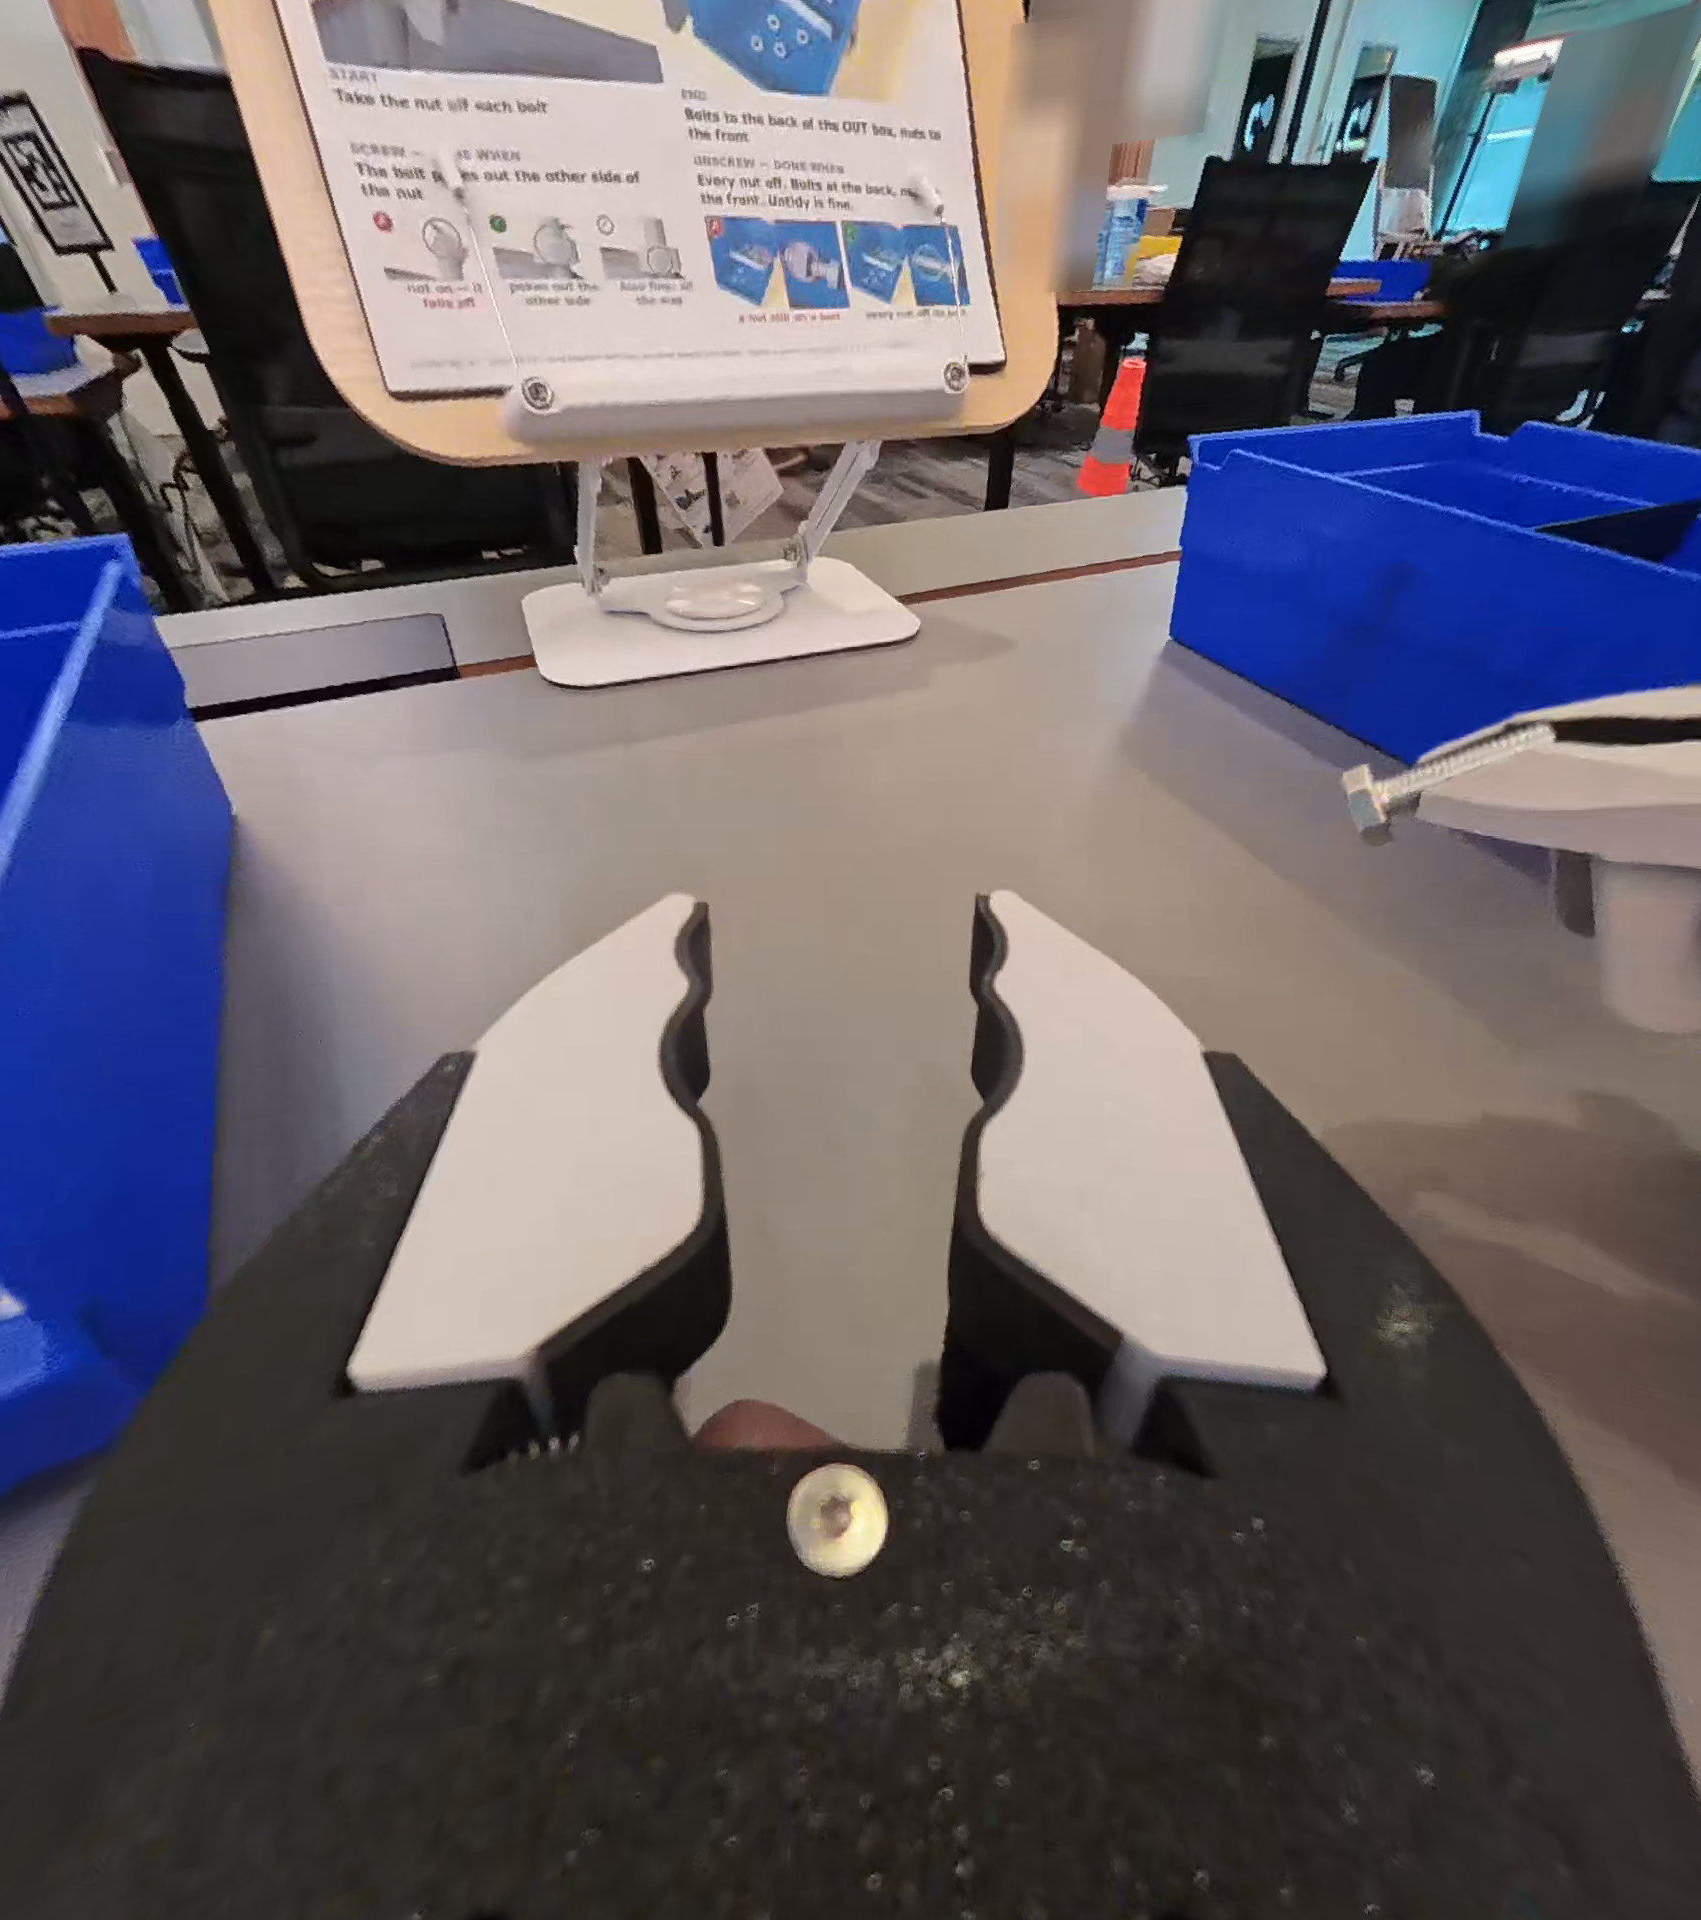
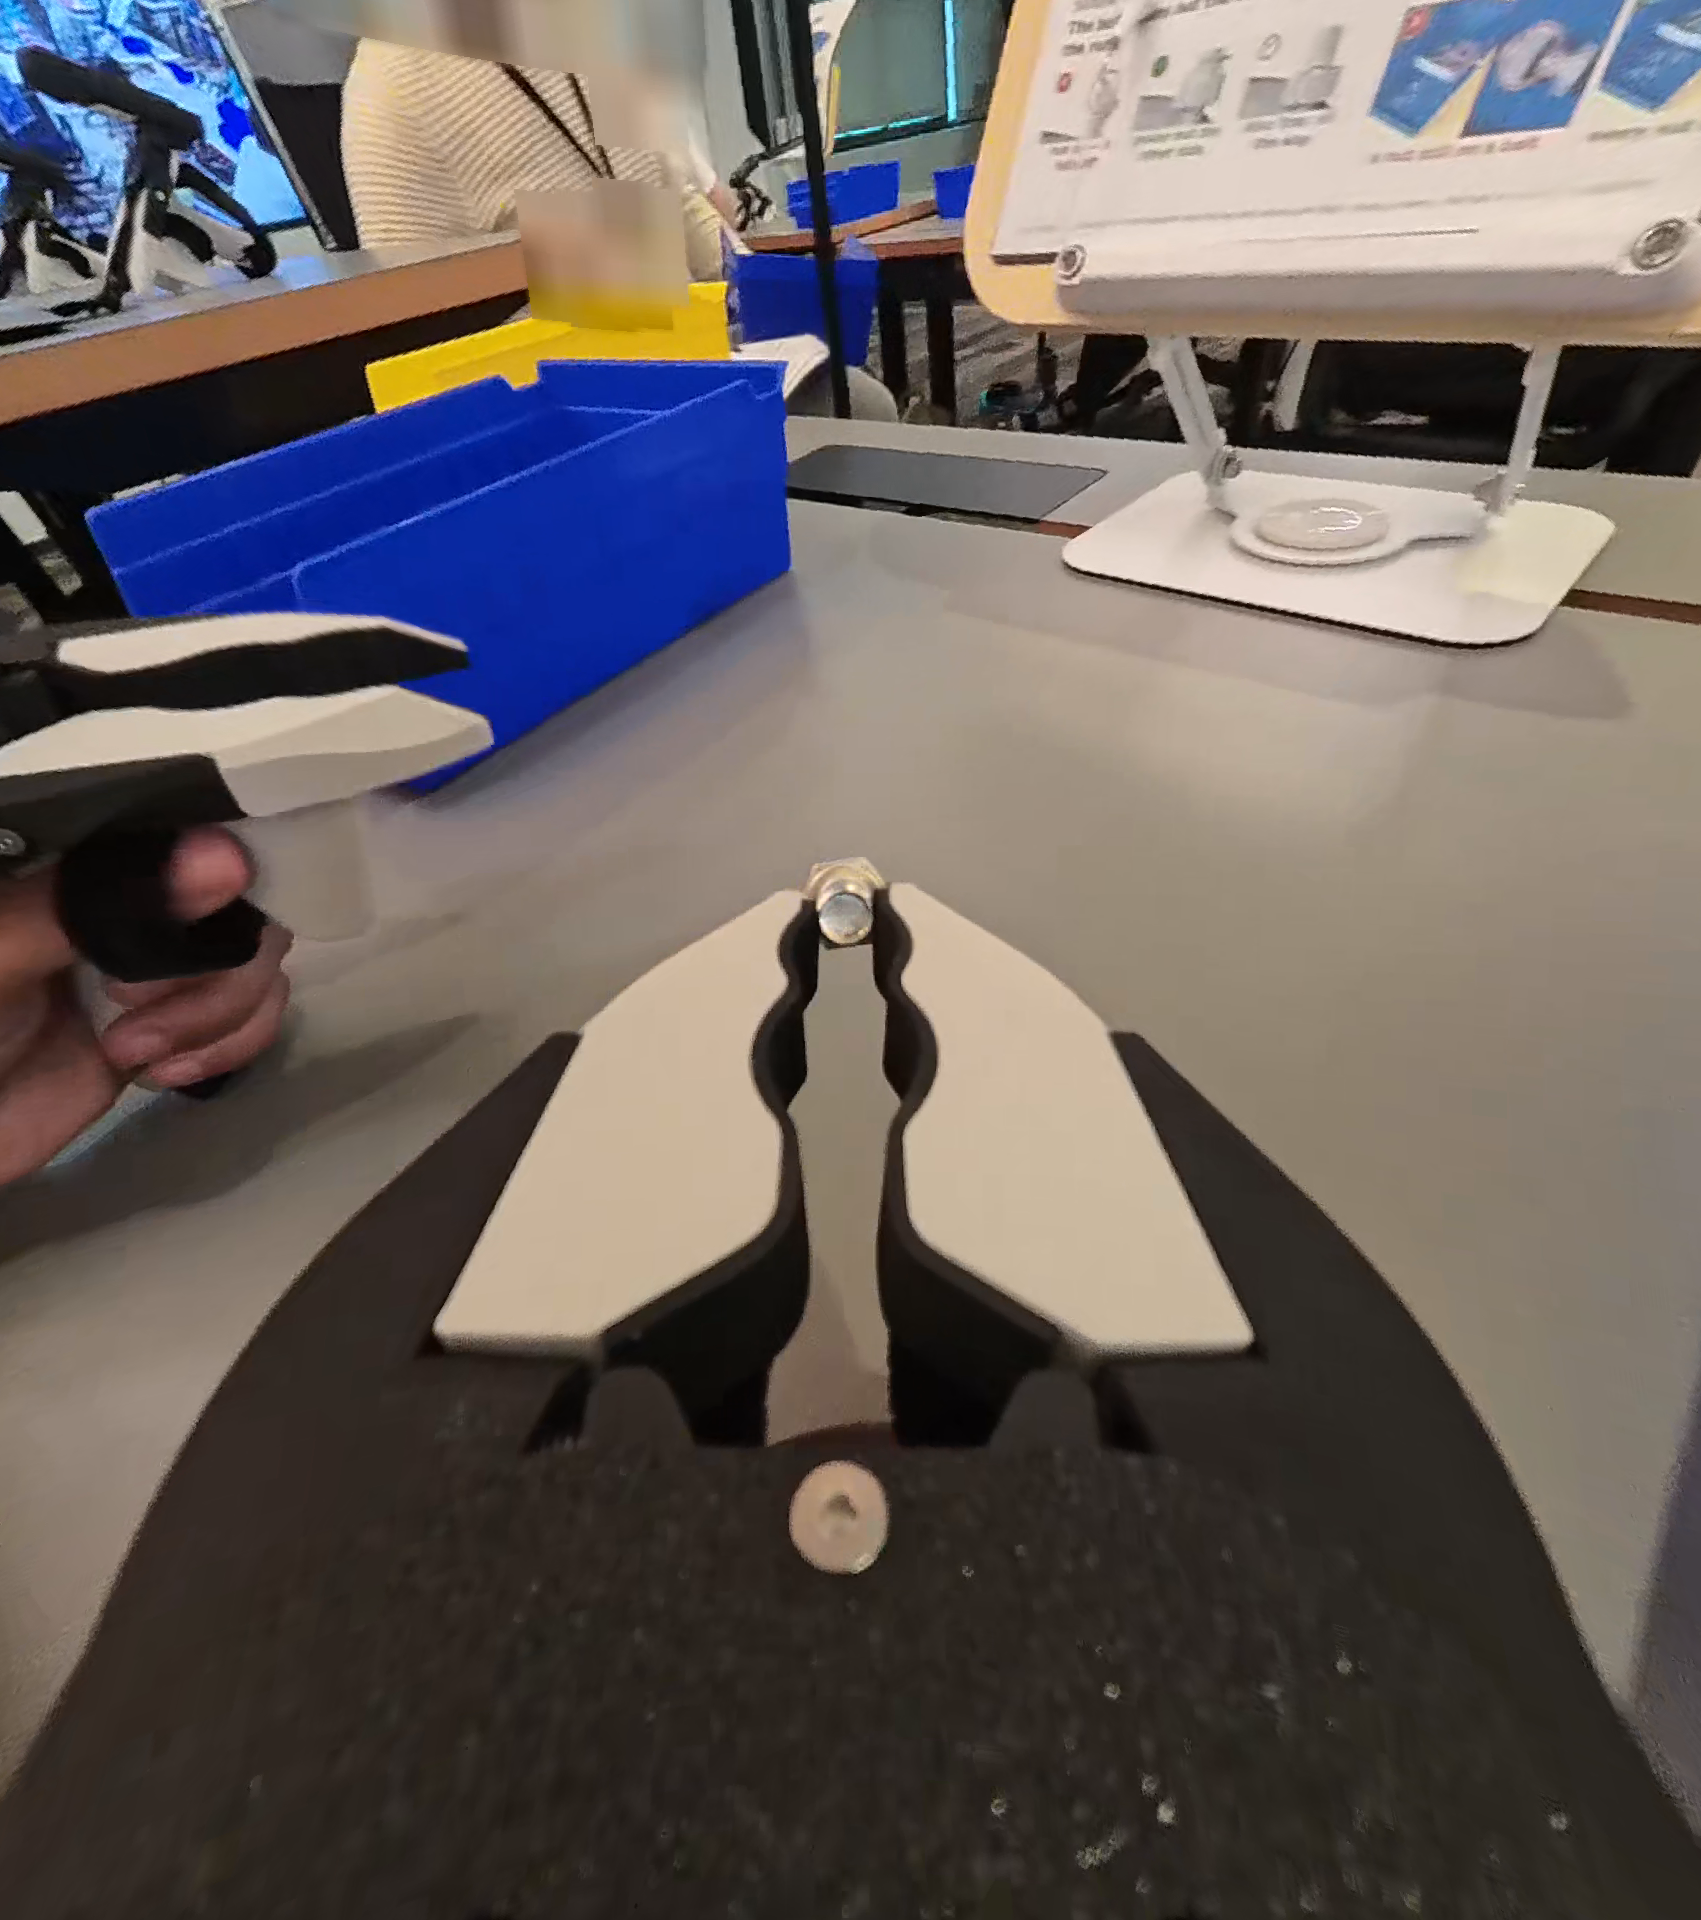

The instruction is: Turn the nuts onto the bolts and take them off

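At nine o'clock a blue bin (image 1: 46, 935) sits on the grey bench (image 1: 825, 790). The left tongs (image 1: 838, 925) hang spread and empty; at three o'clock the right tongs (image 2: 844, 906) pinch a bolt (image 2: 844, 920), its nut (image 1: 1365, 805) on the free end.

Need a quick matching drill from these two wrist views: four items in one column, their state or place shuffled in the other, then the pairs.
Items
1. left claw
2. right claw
3. threaded silver metal bolt
4. white stand with the wooden instruction board

States or places
A. pinched at the fingertips, hex nut at its free end
B. at the far edge of the grey table
C. open, nothing between its fingers
D. shut on a fastener above the table

Pairs: 1-C, 2-D, 3-A, 4-B
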